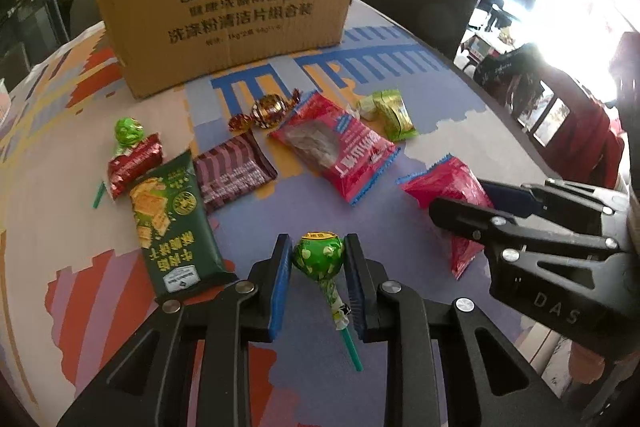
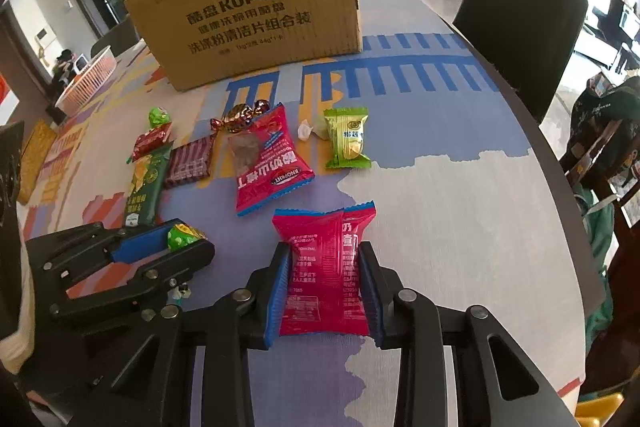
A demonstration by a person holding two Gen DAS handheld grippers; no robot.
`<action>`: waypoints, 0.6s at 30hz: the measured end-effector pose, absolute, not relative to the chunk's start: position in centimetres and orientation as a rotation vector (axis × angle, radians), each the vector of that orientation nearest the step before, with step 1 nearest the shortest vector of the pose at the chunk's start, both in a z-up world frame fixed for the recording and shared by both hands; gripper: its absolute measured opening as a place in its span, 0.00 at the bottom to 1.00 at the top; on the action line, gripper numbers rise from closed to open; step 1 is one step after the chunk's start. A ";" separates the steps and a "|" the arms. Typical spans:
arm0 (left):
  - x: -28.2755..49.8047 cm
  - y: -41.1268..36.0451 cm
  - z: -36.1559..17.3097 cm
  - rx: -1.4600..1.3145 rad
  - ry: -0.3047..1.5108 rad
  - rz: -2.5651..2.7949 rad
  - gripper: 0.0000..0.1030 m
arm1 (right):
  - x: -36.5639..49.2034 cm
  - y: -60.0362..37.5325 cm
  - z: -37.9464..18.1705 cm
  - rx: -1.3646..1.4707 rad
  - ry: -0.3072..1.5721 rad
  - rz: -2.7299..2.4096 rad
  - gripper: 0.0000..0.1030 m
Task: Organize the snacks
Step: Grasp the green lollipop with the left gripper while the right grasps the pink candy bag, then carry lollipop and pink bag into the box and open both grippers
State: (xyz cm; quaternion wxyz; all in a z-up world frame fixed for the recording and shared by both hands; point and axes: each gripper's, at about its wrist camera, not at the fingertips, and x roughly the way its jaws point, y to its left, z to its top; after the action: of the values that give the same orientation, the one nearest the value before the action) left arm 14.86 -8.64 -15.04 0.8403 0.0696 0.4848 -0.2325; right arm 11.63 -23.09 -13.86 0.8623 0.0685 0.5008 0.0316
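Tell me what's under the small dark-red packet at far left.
A green lollipop lies partly beneath the dark-red packet: its head shows above, its stick end below. The middle is covered.

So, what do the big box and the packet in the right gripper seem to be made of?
The big box looks like brown corrugated cardboard, matte, with printed black lettering and a slightly bent top edge. The pink packet between the right gripper's pads looks like thin glossy plastic film: it shines, wrinkles, and has crimped zigzag ends. It could be foil-lined; that cannot be told.
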 end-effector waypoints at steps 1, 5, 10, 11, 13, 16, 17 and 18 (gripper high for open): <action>14.9 -8.5 -14.7 0.139 1.020 -0.491 0.26 | 11.6 -23.1 -13.7 0.143 1.047 0.068 0.33; 14.8 -8.1 -13.2 0.123 0.989 -0.484 0.26 | 11.5 -22.8 -13.1 0.135 1.029 0.082 0.33; 14.5 -7.8 -10.7 0.125 0.922 -0.473 0.26 | 11.3 -22.5 -11.7 0.125 0.991 0.093 0.33; 14.5 -7.7 -10.4 0.124 0.912 -0.471 0.26 | 11.3 -22.5 -11.3 0.122 0.979 0.096 0.33; 14.4 -7.5 -9.2 0.121 0.881 -0.462 0.26 | 11.3 -22.4 -10.5 0.113 0.956 0.099 0.33; 14.4 -7.1 -7.8 0.111 0.848 -0.453 0.26 | 11.3 -22.3 -9.1 0.101 0.913 0.101 0.33; 14.6 -6.9 -7.2 0.105 0.835 -0.448 0.26 | 11.3 -22.3 -8.4 0.096 0.893 0.103 0.33; 14.7 -6.8 -6.8 0.101 0.826 -0.443 0.26 | 11.4 -22.2 -7.9 0.093 0.878 0.105 0.33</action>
State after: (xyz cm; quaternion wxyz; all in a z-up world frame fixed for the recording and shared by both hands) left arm 14.71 -6.83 -6.78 0.8910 0.0486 0.3978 -0.2134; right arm 11.43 -22.22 -7.89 0.9027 0.0448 0.4248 0.0506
